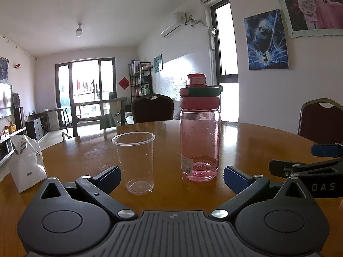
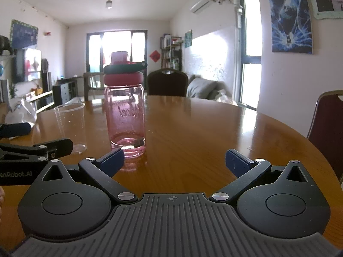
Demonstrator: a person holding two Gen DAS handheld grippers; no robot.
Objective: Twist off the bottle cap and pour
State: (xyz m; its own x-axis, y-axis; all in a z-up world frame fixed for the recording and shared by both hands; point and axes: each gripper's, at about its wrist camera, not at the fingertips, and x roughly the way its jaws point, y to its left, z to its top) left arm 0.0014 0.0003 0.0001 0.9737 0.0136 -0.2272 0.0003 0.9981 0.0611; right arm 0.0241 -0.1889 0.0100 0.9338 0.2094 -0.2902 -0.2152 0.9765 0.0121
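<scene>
Capped bottle, dry-looking cup: start or finish

Your left gripper and right gripper held their fingers wide, gripping nothing; the pink transparent plastic bottle stood upright with its red-and-green screw cap on, beside the clear plastic cup, which looked empty on the brown wooden desk.

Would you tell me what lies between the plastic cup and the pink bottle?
Only bare table shows between the cup and the bottle, which stand apart in the left wrist view.

Bottle: translucent pink body, pink-red cap with dark green band. Cup: clear, colourless. Surface: glossy orange-brown wood. Left tool and right tool: black with blue pads, grey ribbed base. Bag: white.
</scene>
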